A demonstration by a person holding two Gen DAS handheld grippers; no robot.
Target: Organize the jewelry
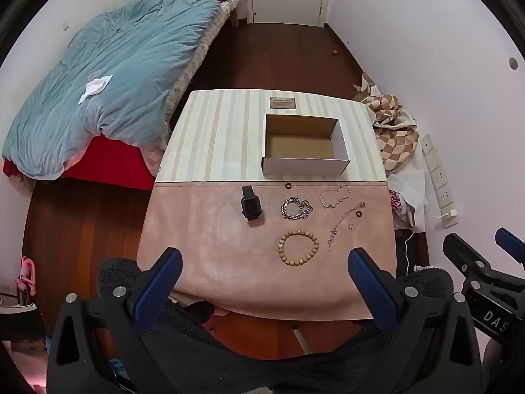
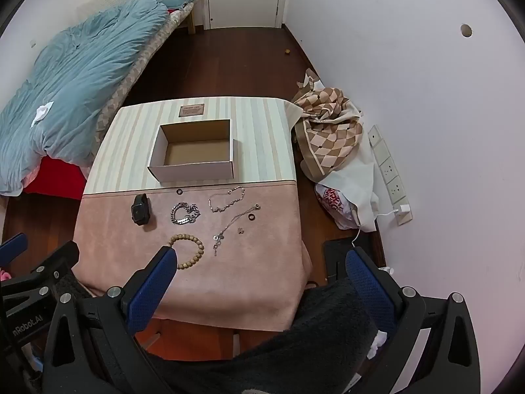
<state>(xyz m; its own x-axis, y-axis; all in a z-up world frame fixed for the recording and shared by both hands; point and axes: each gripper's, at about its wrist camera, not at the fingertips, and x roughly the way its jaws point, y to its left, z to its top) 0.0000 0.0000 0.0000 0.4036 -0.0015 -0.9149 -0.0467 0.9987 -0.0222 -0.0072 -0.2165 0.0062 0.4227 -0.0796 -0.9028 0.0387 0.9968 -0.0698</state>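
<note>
An open white cardboard box [image 1: 303, 165] [image 2: 193, 170] stands empty on the striped far half of the table. On the pink cloth [image 1: 210, 249] lie a black smartwatch [image 1: 251, 206] [image 2: 140, 212], a silver chain bracelet [image 1: 296, 208] [image 2: 185, 213], a thin silver bracelet [image 1: 334, 196] [image 2: 227, 199], a pendant necklace [image 1: 341, 226] [image 2: 229, 228], a wooden bead bracelet [image 1: 298, 247] [image 2: 193, 249], small black rings [image 1: 359, 214] [image 2: 251, 217]. My left gripper [image 1: 264, 262] and right gripper [image 2: 262, 262] are both open and empty, held back above the table's near edge.
A bed with a blue duvet [image 1: 108, 92] is on the left. A checked cloth heap [image 2: 331, 134] and a bag lie on the floor right of the table, by a wall socket strip [image 2: 390, 177]. A small plaque [image 1: 283, 102] lies behind the box.
</note>
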